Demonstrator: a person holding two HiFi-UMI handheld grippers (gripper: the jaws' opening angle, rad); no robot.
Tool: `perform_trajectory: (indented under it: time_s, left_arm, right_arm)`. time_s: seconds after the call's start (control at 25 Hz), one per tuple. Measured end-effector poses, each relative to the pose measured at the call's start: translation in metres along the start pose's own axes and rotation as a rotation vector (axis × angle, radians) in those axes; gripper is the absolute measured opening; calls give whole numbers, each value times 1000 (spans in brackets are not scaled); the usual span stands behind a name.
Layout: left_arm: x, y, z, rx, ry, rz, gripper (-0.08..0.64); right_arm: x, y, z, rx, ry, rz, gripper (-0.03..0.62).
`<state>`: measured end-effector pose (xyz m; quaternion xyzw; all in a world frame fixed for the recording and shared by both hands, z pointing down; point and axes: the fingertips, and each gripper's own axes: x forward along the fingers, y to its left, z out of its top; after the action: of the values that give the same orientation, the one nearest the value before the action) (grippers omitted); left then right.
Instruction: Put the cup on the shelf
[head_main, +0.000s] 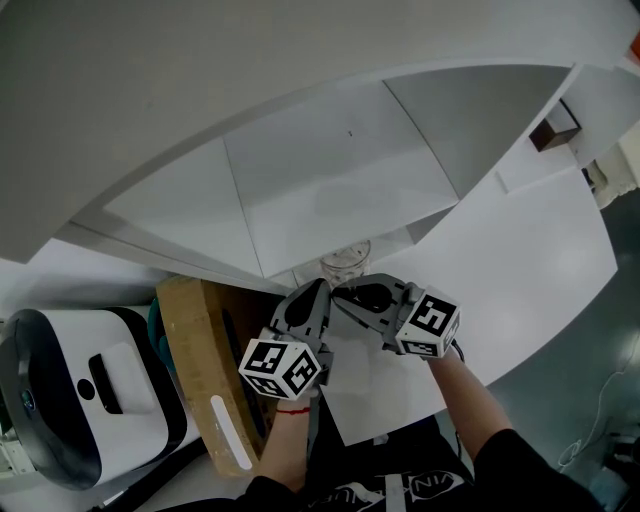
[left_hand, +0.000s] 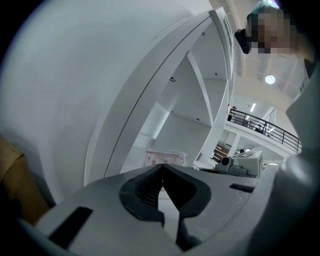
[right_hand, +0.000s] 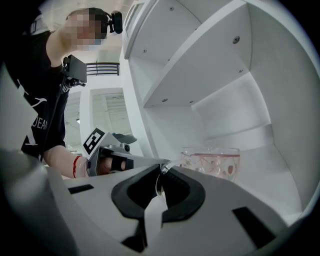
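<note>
A clear glass cup (head_main: 345, 261) with a pink pattern stands at the front edge of the white shelf's (head_main: 330, 190) lowest board. In the right gripper view the cup (right_hand: 211, 161) is just beyond my right gripper (right_hand: 160, 176), whose jaws are shut on its clear handle. From the head view, my right gripper (head_main: 342, 292) reaches the cup from the near right. My left gripper (head_main: 321, 287) sits close beside it on the left, jaws shut with nothing between them (left_hand: 161, 169). The cup (left_hand: 165, 157) shows just past its tips.
A white rounded appliance (head_main: 80, 390) and a brown board (head_main: 205, 360) lie to the left of the grippers. The white table (head_main: 520, 270) runs off to the right. A small brown box (head_main: 553, 130) sits at the shelf's far right end. Upper shelf compartments (right_hand: 200, 60) rise above.
</note>
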<state>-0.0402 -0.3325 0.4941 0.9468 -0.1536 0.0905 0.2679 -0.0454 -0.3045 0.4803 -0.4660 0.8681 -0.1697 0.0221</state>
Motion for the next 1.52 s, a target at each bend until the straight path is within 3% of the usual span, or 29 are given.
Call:
perform_trajectory:
  time_s: [0.44,0.8,1.52]
  left_arm:
    - [1,-3,-5,-11,3,-8,6]
    - [1,-4,-12,-19,15,-11,6]
    - [2,-2,-14,-30,14,-7,6]
  right_arm:
    - [-8,-15,-11,-33,33,-78,9]
    - [-8,-22,-34,-84,145,-115,9]
    - [1,-43,-40,-136,182,-133,9]
